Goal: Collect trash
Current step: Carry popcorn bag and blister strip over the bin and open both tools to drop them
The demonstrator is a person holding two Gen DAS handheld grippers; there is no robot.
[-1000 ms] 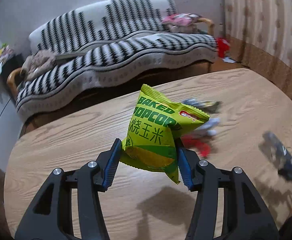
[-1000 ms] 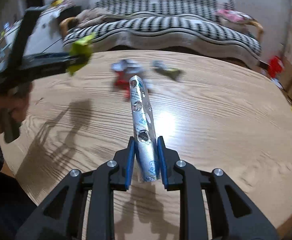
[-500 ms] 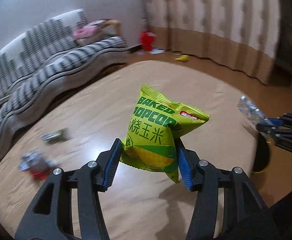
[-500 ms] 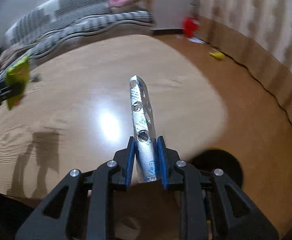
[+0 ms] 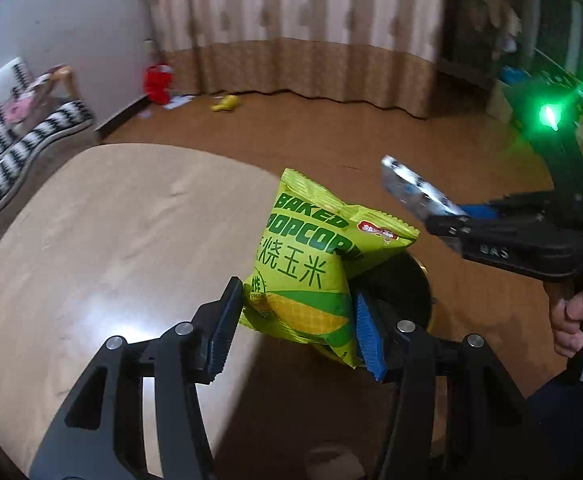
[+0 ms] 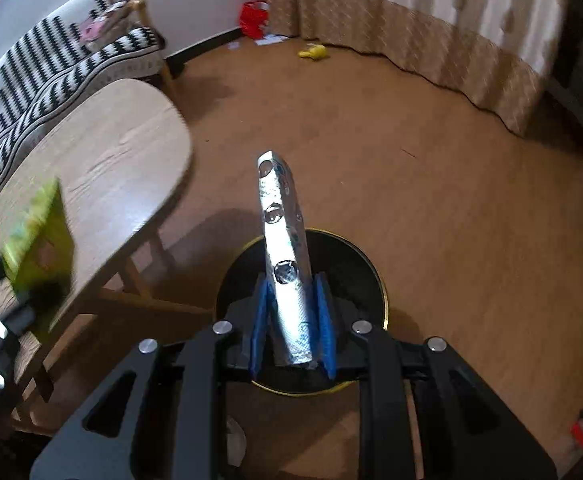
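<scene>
Lime-green and crinkled, the popcorn bag [image 5: 307,268] carries "BAKED POPCORN" lettering, Chinese characters and a corn picture. It stands upright between the blue pads of the left gripper [image 5: 297,326], whose jaws are set wide and press its lower sides, held over the edge of the wooden table [image 5: 103,240]. A silver foil wrapper [image 6: 285,256], long, narrow and printed with round marks, juts forward from the right gripper [image 6: 293,320], whose jaws are nearly together and pinch its lower end. Directly beneath it sits the black gold-rimmed trash bin [image 6: 351,264] on the floor.
</scene>
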